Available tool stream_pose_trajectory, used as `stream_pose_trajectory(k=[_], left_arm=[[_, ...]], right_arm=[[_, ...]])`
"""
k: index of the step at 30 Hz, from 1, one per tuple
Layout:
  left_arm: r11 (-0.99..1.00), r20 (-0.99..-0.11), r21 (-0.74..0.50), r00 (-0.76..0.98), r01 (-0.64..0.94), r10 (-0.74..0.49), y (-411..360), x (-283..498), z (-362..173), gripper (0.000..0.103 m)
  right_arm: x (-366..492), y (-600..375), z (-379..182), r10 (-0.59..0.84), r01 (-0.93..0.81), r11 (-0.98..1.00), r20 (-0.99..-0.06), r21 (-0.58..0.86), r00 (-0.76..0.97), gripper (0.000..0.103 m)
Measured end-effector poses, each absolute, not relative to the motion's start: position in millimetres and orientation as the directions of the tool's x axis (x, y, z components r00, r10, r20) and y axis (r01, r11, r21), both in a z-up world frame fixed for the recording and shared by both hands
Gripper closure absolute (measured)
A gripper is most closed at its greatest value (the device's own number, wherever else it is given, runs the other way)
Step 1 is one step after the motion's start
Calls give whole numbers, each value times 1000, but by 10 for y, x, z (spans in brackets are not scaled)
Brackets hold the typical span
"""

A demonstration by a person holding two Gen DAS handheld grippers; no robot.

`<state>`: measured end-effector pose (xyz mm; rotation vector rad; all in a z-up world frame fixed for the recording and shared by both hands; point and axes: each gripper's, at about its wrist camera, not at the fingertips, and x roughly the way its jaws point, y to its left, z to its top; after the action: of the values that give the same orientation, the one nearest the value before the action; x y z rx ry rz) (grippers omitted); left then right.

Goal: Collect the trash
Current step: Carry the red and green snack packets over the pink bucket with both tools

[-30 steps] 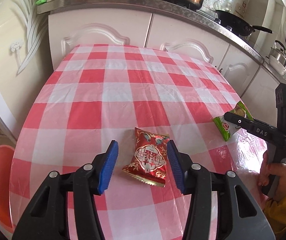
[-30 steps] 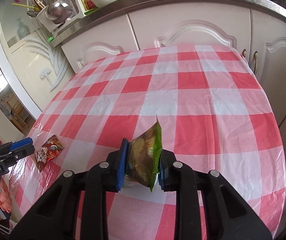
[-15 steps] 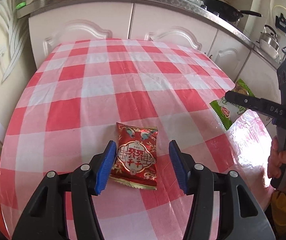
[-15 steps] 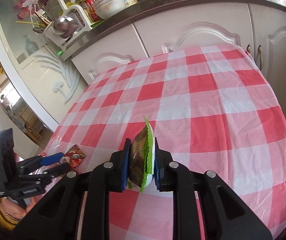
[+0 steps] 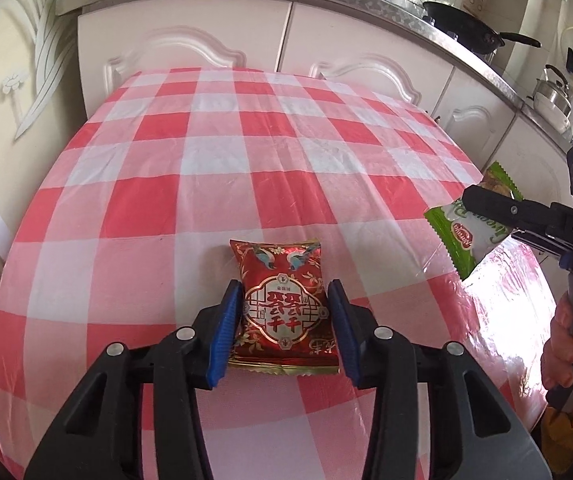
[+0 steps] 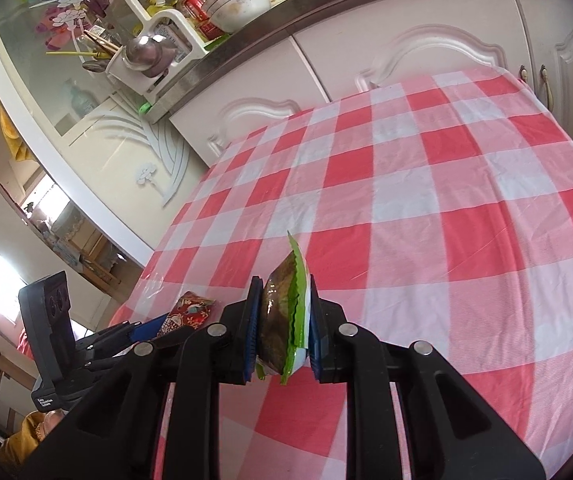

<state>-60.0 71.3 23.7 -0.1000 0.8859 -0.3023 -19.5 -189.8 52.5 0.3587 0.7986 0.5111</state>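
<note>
Spread jaws of the left gripper [image 5: 286,328] straddle the red snack packet [image 5: 284,308], which lies flat on the checked tablecloth [image 5: 246,168], blue pads just beside its edges. Clamped tight, the right gripper [image 6: 282,326] holds the green wrapper [image 6: 286,312] upright above the table's near edge.

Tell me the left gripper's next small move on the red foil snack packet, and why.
Probably close the left gripper: its blue pads already flank the red foil snack packet, lying flat on the red-and-white checked tablecloth, without visibly pinching it. The right gripper already clamps the green snack wrapper.
</note>
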Motion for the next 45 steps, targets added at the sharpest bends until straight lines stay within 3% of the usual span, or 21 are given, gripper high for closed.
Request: stream_pose_trajectory(k=[10,27,38,45], left_arm=[[946,-704,-274,634,173,-320,1153,-915,378,58],[935,-671,-344,673,90,-312,1950,-1540,337,58],[921,-654,-387,717,-45,-240,2655,-1894,312,58],[910,-654,-377,745,-170,-132,3065,-1998,317,58]], right_arm=[[-232,-1820,388,629,-257,760,-575,597,523,82],[-668,-1369,397,634,-246,762,-615,598,470,82],[-797,-846,453,669,-287,741,-627,607,400,82],[-701,-507,570,695,-358,719,-625,596,355,82]])
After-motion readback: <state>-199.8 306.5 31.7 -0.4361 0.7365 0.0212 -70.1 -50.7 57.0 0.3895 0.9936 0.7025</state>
